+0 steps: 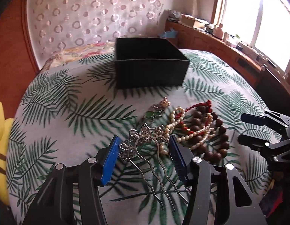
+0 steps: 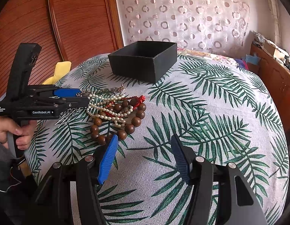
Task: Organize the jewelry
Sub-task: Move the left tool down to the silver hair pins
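Left wrist view: left tongs [image 1: 143, 142] spread wide, straddling silver hair comb [image 1: 145, 142], gripping nothing; comb prongs run back toward camera, ornate head away. Bead-and-pearl pile [image 1: 199, 129] just right of it. Right tongs [image 2: 144, 141] wide open, empty, hovering beside pile. Black box [image 1: 150, 63] lies beyond on bed [image 1: 51, 112], open room between.

A silver metal hair comb with a filigree top [image 1: 145, 142] lies flat on the leaf-print cloth, prongs pointing near. Right of it, a cream pearl strand [image 1: 184, 131] tangles with a brown wooden bead bracelet [image 1: 218, 131] and red cord [image 1: 199, 106]. Farther off lies a small gold-and-green trinket [image 1: 158, 108] (blurred, perhaps a brooch). Beyond stands an open black cardboard box [image 1: 150, 71].
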Motion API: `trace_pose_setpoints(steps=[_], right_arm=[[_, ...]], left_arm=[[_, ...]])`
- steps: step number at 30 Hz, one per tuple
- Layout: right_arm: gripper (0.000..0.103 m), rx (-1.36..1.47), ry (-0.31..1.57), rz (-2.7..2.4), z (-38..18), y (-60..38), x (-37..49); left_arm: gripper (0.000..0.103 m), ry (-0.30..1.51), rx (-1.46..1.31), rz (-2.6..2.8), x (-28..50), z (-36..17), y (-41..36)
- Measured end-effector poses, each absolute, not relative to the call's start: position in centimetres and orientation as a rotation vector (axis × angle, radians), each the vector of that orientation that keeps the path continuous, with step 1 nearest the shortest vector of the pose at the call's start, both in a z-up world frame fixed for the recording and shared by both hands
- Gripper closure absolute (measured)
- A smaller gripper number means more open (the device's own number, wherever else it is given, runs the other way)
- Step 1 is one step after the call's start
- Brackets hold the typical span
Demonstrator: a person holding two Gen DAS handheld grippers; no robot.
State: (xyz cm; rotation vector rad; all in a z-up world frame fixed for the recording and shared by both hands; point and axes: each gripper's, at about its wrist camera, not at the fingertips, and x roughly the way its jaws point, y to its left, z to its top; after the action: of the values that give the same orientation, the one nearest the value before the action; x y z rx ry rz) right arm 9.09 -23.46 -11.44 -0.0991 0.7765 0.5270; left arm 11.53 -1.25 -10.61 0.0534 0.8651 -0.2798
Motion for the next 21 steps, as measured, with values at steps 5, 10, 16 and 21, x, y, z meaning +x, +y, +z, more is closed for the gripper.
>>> trace_pose_setpoints(steps=[5, 10, 16, 21], right_arm=[[0.042, -0.095, 0.778, 0.528, -11.5, -23.4, 9.1], [0.042, -0.095, 0.777, 0.529, -11.5, -23.4, 9.1], [0.042, -0.095, 0.778, 0.529, -11.5, -23.4, 9.1], [0.042, -0.094, 0.778, 0.532, -11.5, -23.4, 9.1]], left_arm=[[0.048, 0.874, 0.056, -0.265, 11.1, -10.7, -0.7], [0.04, 0.877, 0.081, -0.277, 10.0, -10.7, -0.9], [0.039, 0.888, 0.14, -0.258, 10.1, -11.6, -1.7], [0.049, 0.876, 0.141, -0.267, 10.1, -11.4, -1.5]])
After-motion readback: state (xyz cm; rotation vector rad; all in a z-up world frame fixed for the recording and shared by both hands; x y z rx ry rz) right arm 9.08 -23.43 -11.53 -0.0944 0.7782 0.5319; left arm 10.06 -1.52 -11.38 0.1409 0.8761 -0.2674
